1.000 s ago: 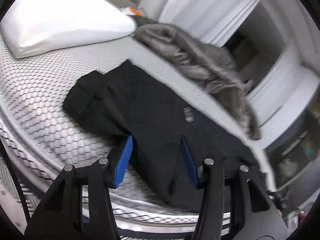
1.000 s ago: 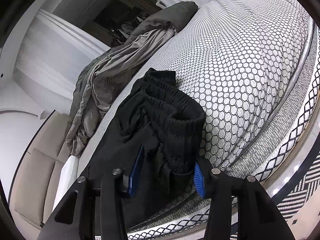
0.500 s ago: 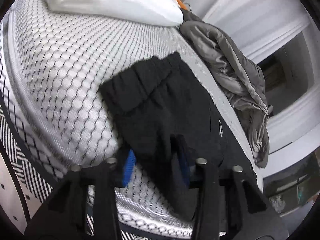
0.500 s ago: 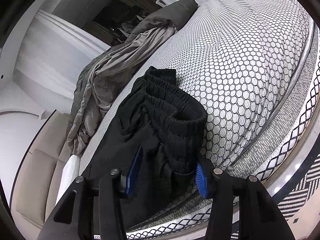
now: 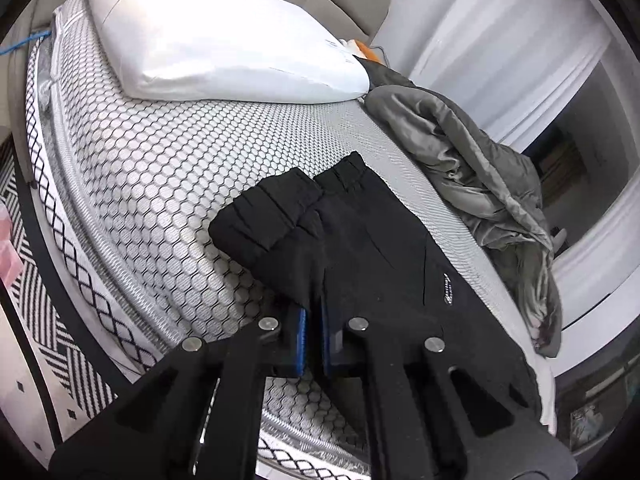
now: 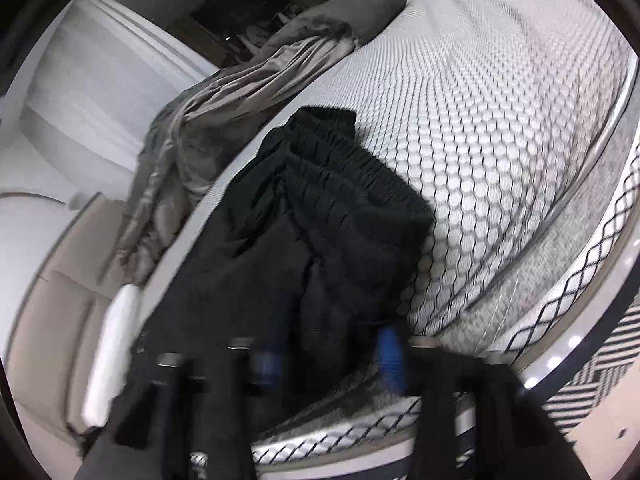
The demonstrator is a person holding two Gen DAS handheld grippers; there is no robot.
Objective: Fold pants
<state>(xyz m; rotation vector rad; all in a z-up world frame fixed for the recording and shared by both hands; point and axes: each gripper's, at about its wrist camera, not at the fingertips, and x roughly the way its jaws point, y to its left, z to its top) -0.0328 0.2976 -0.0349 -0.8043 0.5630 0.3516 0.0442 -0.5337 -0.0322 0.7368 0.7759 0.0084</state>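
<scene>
Nearest in the left wrist view, the left tongs [image 5: 313, 334] have just been closing and now stand clamped on the near edge of the black pants [image 5: 360, 256]; a thin pinch of dark cloth rises between the two blue pads, which a second ago stood wide apart over the fabric.

In the right wrist view, which is blurred, the right tongs [image 6: 326, 354] have also just been closing. Bunched black cloth sits between their blue pads, but the blur hides whether the pads press on it yet, so I cannot tell if that grip is made.

The pants lie on the bed [image 5: 152, 184], close to its near edge, already doubled lengthwise, with the gathered elastic waistband [image 6: 360, 176] at the far end towards the middle of the mattress.

Beyond the pants, a crumpled grey blanket [image 5: 472, 176] lies just beside them along the far side, and a white pillow [image 5: 224, 44] rests at the head of the bed.

With the left grip secured and the right one likely forming, the next fold looks ready to begin: probably lifting this near end over towards the waistband.
</scene>
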